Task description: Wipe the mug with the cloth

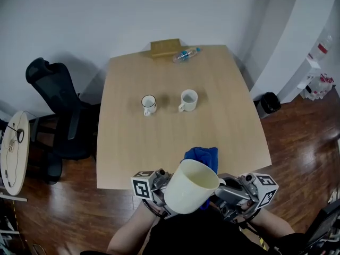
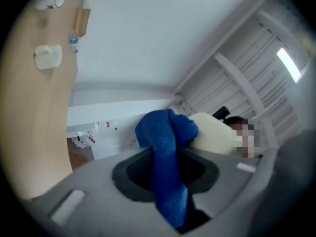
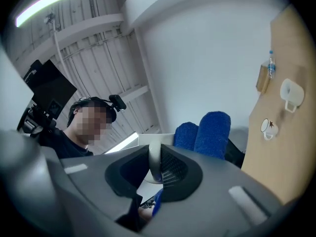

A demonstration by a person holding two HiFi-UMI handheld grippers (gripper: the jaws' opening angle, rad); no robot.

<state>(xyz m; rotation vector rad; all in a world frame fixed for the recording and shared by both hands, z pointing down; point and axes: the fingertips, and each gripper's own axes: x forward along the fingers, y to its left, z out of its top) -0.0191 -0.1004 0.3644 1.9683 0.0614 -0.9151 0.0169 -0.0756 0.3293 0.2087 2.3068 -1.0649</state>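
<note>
I hold a large cream mug up close below the table's near edge, its mouth tilted toward the camera. My right gripper is shut on the mug's handle, which stands as a pale loop between its jaws. My left gripper is shut on the blue cloth, which bulges out past the jaws against the mug's side. In the head view the cloth shows just beyond the mug's rim. The mug hides the left gripper's fingertips there; only its marker cube shows.
Two small mugs stand mid-table. A water bottle and a wooden box lie at the far edge. A black office chair is left of the wooden table, and a dark bin right.
</note>
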